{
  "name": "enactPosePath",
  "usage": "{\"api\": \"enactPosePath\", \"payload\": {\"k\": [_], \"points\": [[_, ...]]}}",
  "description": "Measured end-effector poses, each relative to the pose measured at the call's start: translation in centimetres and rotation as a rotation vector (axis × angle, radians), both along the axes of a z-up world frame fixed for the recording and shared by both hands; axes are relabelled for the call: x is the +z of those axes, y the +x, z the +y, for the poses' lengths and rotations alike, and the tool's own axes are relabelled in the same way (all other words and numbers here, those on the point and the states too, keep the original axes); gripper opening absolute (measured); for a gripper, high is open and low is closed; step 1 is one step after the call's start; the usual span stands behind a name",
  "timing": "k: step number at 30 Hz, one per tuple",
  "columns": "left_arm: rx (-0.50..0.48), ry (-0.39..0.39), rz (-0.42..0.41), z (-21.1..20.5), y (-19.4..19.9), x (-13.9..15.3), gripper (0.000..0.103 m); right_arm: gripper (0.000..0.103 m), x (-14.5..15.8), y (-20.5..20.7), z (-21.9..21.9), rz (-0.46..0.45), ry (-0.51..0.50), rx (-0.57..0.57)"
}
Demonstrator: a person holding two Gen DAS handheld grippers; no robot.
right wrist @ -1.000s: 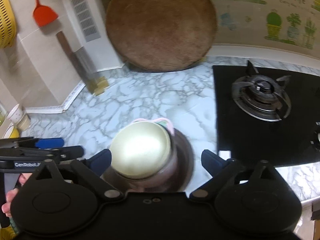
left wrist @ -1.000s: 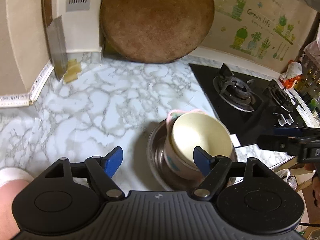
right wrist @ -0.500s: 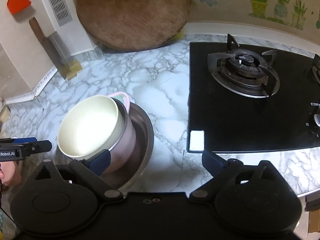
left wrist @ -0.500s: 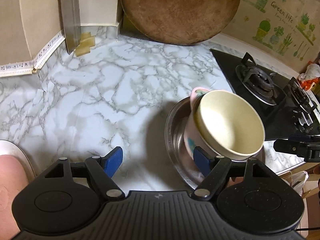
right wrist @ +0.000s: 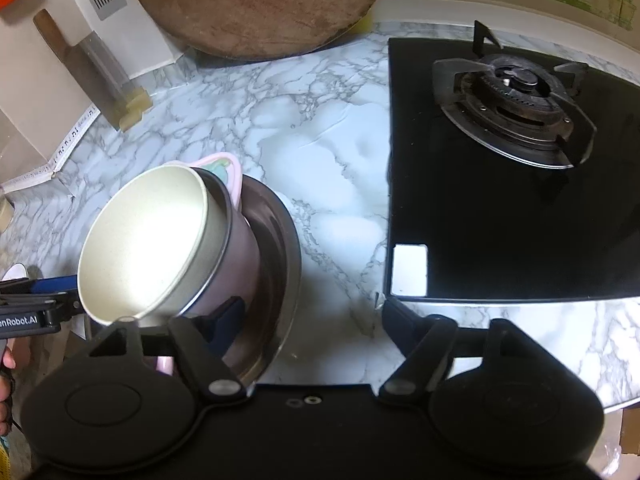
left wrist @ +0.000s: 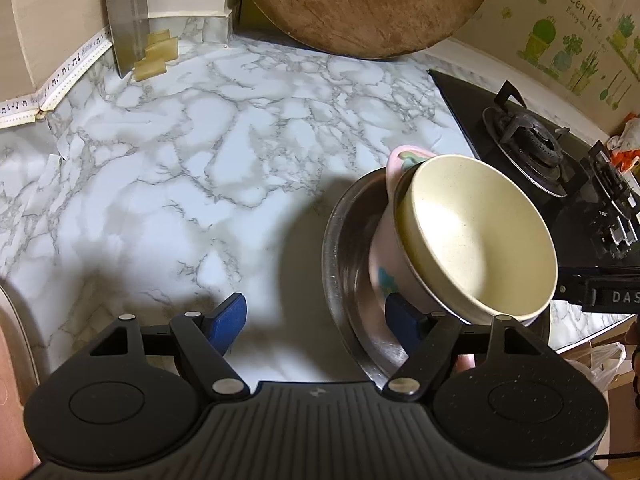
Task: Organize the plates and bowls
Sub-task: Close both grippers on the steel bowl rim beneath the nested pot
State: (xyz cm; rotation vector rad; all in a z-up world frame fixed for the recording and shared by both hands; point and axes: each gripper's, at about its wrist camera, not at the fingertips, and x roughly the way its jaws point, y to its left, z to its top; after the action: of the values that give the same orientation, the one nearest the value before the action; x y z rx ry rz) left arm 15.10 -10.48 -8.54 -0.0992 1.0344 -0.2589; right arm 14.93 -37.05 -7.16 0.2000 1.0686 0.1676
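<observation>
A cream bowl (left wrist: 476,236) sits nested in a pink bowl (left wrist: 390,256), and both stand inside a steel plate (left wrist: 344,236) on the marble counter. The stack also shows in the right wrist view: cream bowl (right wrist: 148,240), pink bowl (right wrist: 236,256), steel plate (right wrist: 284,256). My left gripper (left wrist: 316,320) is open, its right finger beside the pink bowl over the plate. My right gripper (right wrist: 312,316) is open, its left finger beside the pink bowl over the plate.
A black gas hob (right wrist: 512,168) lies right of the stack. A round wooden board (left wrist: 360,4) leans on the back wall. A cleaver (left wrist: 126,12) stands at the back left corner. The counter's front edge is close below the plate.
Both grippers have come lower and closer to the stack, the left one to its left and the right one to its right. The bowls and plate have not moved.
</observation>
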Motion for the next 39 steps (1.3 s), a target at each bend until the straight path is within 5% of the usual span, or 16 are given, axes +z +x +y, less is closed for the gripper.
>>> {"api": "enactPosePath", "payload": {"k": [6, 15, 24, 39], "points": [[0.001, -0.03, 0.046, 0.2, 0.5, -0.6, 0.039, 0.05, -0.7, 1.1, 0.4, 0.039, 0.027, 0.016], [-0.038, -0.027, 0.024, -0.6, 0.4, -0.1, 0.014, 0.03, -1.1, 1.5, 1.7, 0.056, 0.018, 0.053], [-0.051, 0.004, -0.017, -0.7, 0.1, 0.4, 0.012, 0.015, -0.8, 1.5, 2.1, 0.049, -0.01, 0.034], [-0.013, 0.02, -0.067, 1.3, -0.4, 1.9, 0.012, 0.015, 1.0, 1.4, 4.3, -0.03, -0.02, 0.077]]}}
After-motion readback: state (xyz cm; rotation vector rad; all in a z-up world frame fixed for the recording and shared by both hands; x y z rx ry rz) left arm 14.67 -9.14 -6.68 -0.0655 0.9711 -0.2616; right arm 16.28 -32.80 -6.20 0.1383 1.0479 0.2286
